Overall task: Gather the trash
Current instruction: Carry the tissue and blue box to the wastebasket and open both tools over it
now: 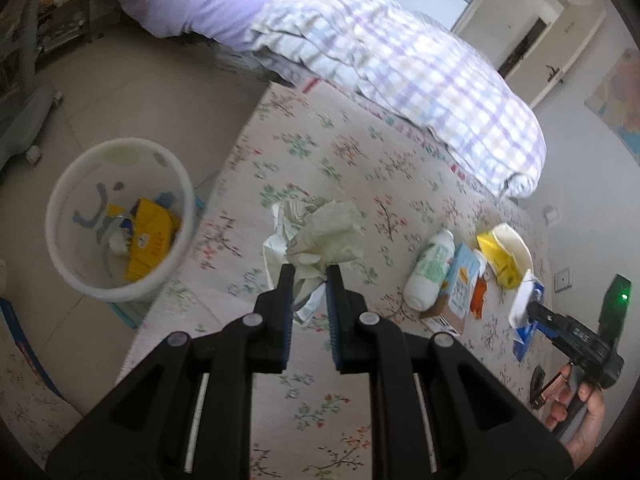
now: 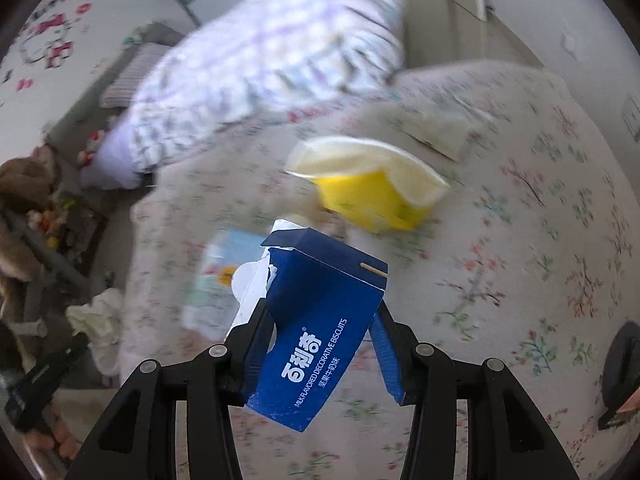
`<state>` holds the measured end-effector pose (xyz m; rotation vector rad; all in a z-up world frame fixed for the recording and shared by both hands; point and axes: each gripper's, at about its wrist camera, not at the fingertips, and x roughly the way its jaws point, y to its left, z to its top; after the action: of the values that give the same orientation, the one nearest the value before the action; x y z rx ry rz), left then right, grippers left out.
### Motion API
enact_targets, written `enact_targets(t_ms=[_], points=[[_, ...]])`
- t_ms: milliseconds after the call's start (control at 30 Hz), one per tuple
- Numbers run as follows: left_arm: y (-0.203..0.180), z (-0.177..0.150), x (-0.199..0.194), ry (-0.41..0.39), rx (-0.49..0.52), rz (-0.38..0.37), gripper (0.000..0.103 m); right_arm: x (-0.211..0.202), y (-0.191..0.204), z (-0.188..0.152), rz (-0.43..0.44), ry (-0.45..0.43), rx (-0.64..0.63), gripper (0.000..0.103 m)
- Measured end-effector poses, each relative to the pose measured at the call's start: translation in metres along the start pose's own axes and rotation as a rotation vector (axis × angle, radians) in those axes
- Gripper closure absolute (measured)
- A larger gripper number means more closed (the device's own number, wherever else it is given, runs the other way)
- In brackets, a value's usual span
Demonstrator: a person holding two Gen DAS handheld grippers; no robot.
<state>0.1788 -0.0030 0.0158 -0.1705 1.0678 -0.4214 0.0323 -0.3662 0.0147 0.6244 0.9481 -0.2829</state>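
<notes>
Crumpled white plastic bag [image 1: 316, 232] above the bed's [image 1: 360, 152] left edge, pinched by the left gripper [image 1: 310, 276]; blue biscuit box [image 2: 316, 320] between the right gripper's [image 2: 320, 316] jaws, pads on its sides; white bin [image 1: 120, 220] on the floor beside the bed; bottle [image 1: 430, 270], carton [image 1: 460, 284], yellow cup [image 1: 506, 256] near the far edge.

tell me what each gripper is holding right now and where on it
Left gripper: shut on the crumpled tissue, at its near edge. Right gripper: the blue biscuit box sits between its jaws near the lower half.
</notes>
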Motion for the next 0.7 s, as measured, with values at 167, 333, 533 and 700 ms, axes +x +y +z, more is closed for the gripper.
enact_targets(t_ms=[167, 333, 533, 700], points=[[0.026, 0.008, -0.012, -0.051, -0.039, 0.028, 0.086, -0.001, 0.041, 0.002, 0.080, -0.008, -0.076, 0.054], [0.062, 0.016, -0.019, -0.089, -0.097, 0.067, 0.086, 0.008, 0.076, -0.001, 0.139, 0.009, -0.128, 0.054], [0.104, 0.020, -0.020, -0.096, -0.171, 0.136, 0.086, 0.032, 0.125, -0.006, 0.179, 0.037, -0.185, 0.054], [0.131, 0.020, -0.019, -0.106, -0.217, 0.173, 0.068, 0.055, 0.161, -0.013, 0.193, 0.064, -0.235, 0.054]])
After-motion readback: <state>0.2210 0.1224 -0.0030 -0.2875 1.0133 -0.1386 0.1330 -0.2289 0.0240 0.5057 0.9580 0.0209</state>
